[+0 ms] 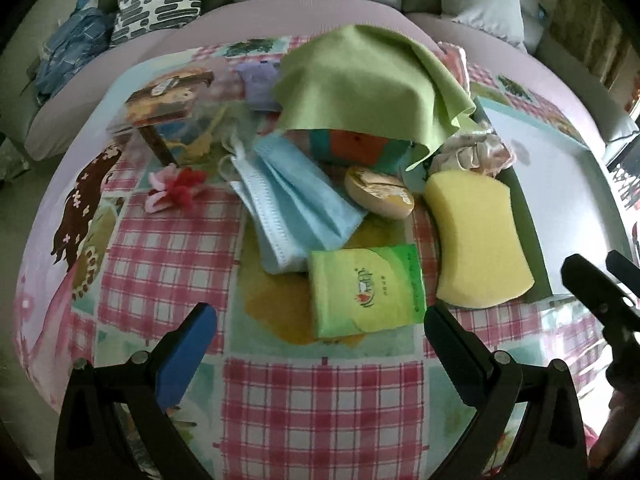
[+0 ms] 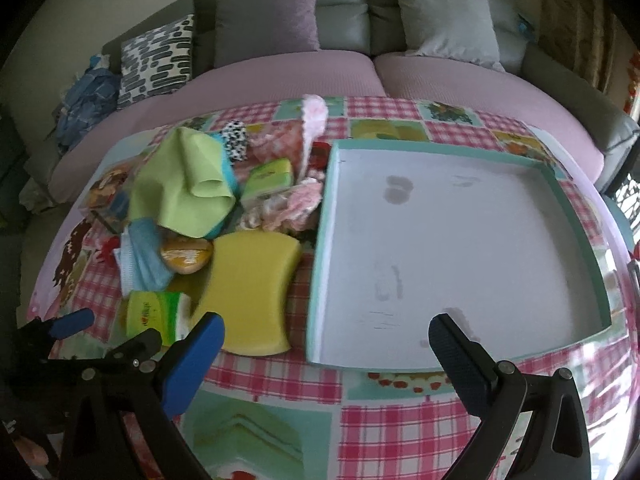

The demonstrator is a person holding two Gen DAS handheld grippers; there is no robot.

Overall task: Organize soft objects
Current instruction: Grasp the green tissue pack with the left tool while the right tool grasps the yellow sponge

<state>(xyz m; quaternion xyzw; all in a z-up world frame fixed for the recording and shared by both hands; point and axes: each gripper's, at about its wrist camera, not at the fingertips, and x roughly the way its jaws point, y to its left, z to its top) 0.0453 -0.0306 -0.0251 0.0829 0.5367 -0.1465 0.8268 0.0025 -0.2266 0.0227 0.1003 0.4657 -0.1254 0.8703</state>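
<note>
In the left wrist view, the left gripper [image 1: 320,332] stands at the bottom of the frame with its jaws spread wide and nothing between them. Just above the gap, in the lower middle of the frame, lies a green tissue pack [image 1: 366,290] flat on the checked tablecloth [image 1: 320,400]; its lower edge is near the line between the two fingertips, but it does not touch either finger. Above and left of the pack lies a pile of blue face masks [image 1: 288,208], and to the right of the pack lies a yellow sponge [image 1: 478,238]. A small round packet [image 1: 378,196] is between the masks and the sponge. A light green cloth [image 1: 360,88] is draped over a box in the upper middle of the frame. At the right edge, the right gripper [image 1: 600,280] comes in as dark fingers. In the right wrist view, the right gripper [image 2: 326,340] is also released, with wide jaws holding nothing. Its left finger is in front of the lower edge of the sponge [image 2: 248,292], and its right finger is over the near part of a shallow tray [image 2: 316,280] with a turquoise rim, which fills the right middle of the frame. The tissue pack [image 2: 154,314] is at the lower left, beside the sponge, and the left gripper [image 2: 72,326] shows at the left edge.
</note>
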